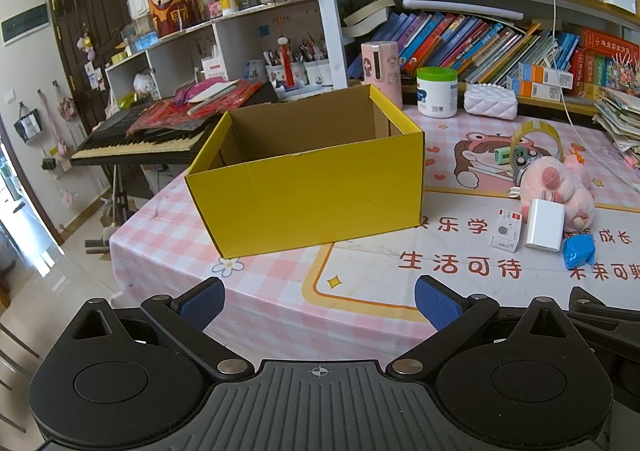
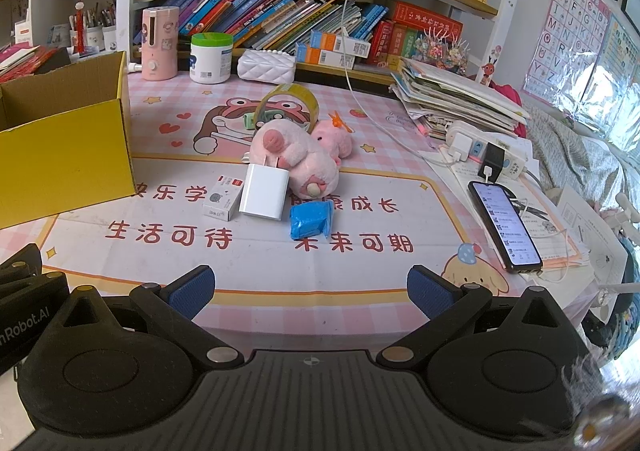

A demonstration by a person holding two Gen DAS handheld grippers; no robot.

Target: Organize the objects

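An open yellow cardboard box [image 1: 312, 195] stands on the pink table mat, empty as far as I see; it also shows in the right wrist view [image 2: 64, 159]. To its right lie a white charger [image 2: 264, 195], a small white carton [image 2: 222, 199], a blue packet [image 2: 310, 219], a pink plush toy [image 2: 296, 155] and a tape roll [image 2: 290, 99]. My left gripper [image 1: 320, 305] is open and empty, in front of the box. My right gripper [image 2: 310, 291] is open and empty, in front of the loose objects.
A phone [image 2: 504, 227] on its charging cable lies at the right beside a power strip [image 2: 480, 151] and a paper stack [image 2: 452, 95]. A white tub [image 2: 210, 57], pink dispenser [image 2: 158, 43] and bookshelves stand at the back. A keyboard [image 1: 140, 139] stands left of the table.
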